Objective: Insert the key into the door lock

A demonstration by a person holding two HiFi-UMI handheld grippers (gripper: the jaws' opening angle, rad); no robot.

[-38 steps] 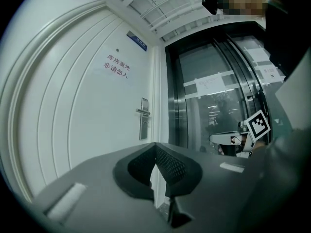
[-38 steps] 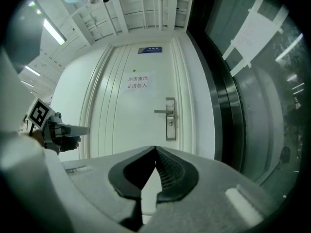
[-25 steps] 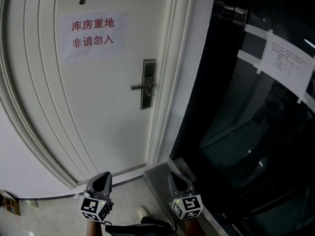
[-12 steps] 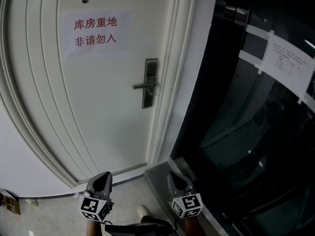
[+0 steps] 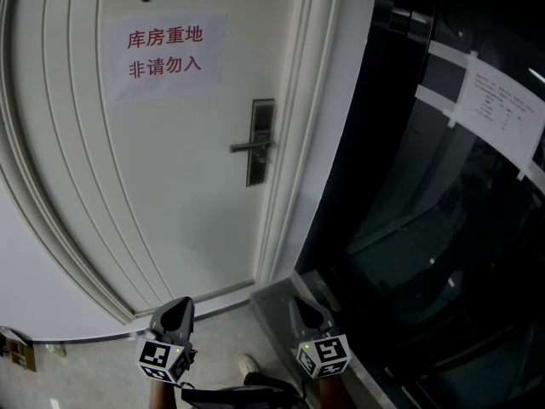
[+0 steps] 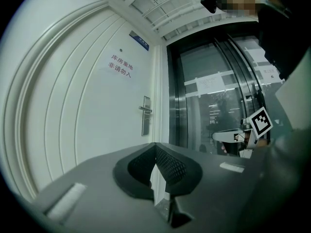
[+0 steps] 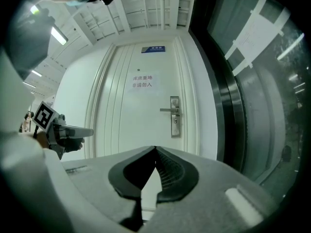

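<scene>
Low, near the bottom edge of the white door (image 5: 170,194), side by side: left gripper (image 5: 174,313) and right gripper (image 5: 308,312), both pointing flat at it. Clenched shut, both pairs of jaws, tips touching, nothing pinched inside. No key to be seen anywhere. Up on the door's right edge, with the handle (image 5: 245,147) across it: the door lock (image 5: 261,118), well apart from both grippers. Too small to tell about a key inside it. Probably held low and shut for resting, not for reaching. Too far back for poking anything in.
</scene>
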